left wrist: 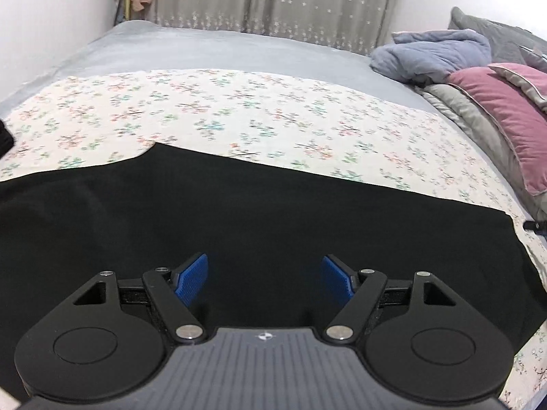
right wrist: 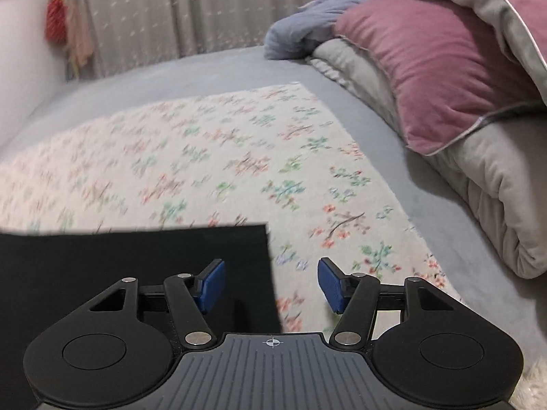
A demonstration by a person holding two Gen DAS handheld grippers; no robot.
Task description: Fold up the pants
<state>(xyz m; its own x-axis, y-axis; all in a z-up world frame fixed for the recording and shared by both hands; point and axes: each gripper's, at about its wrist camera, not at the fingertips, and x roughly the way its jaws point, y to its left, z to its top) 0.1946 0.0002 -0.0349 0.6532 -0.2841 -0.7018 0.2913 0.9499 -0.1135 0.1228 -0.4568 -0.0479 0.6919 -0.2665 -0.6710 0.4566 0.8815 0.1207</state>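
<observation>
Both grippers stand with jaws apart and hold nothing. The pants [left wrist: 239, 225] lie flat on the floral sheet [left wrist: 239, 109] at the near edge of the bed [left wrist: 205, 51], spread as one dark panel with a square corner; they appear partly folded, with further folds likely left. The left gripper [left wrist: 265, 278] hovers over the cloth's middle. The right gripper [right wrist: 271, 285] straddles the pants' right edge, one finger over cloth, one over sheet.
</observation>
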